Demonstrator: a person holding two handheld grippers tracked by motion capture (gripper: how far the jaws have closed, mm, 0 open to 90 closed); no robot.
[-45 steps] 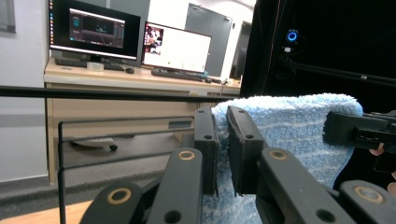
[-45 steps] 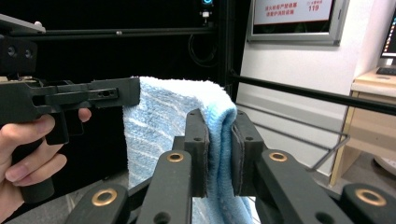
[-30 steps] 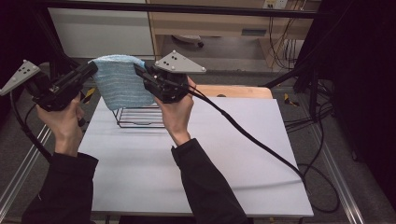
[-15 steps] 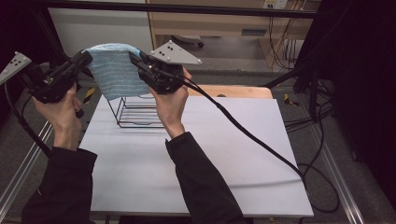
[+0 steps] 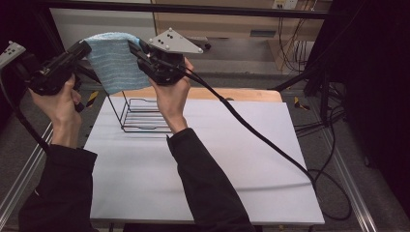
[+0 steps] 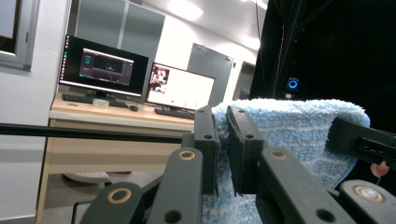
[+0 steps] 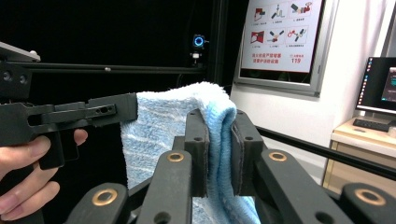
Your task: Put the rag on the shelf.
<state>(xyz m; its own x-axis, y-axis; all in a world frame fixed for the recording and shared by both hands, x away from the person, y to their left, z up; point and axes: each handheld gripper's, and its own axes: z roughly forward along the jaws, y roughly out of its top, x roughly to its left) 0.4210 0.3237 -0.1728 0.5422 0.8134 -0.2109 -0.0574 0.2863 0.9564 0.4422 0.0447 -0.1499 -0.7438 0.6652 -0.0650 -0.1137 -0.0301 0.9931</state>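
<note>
Gripping blue towel [image 5: 113, 60], both tongs [image 5: 86, 48] [image 5: 133, 47] raised, seemingly level.

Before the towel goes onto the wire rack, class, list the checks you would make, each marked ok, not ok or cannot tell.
1. Left claw shut on the blue towel: ok.
2. Right claw shut on the towel's other top edge: ok.
3. Towel hangs off the table: ok.
4. Wire rack stands upright on the table: ok.
5. Towel is held above the rack: ok.
6. Towel's lower edge clears the rack's top wire: cannot tell.
</note>
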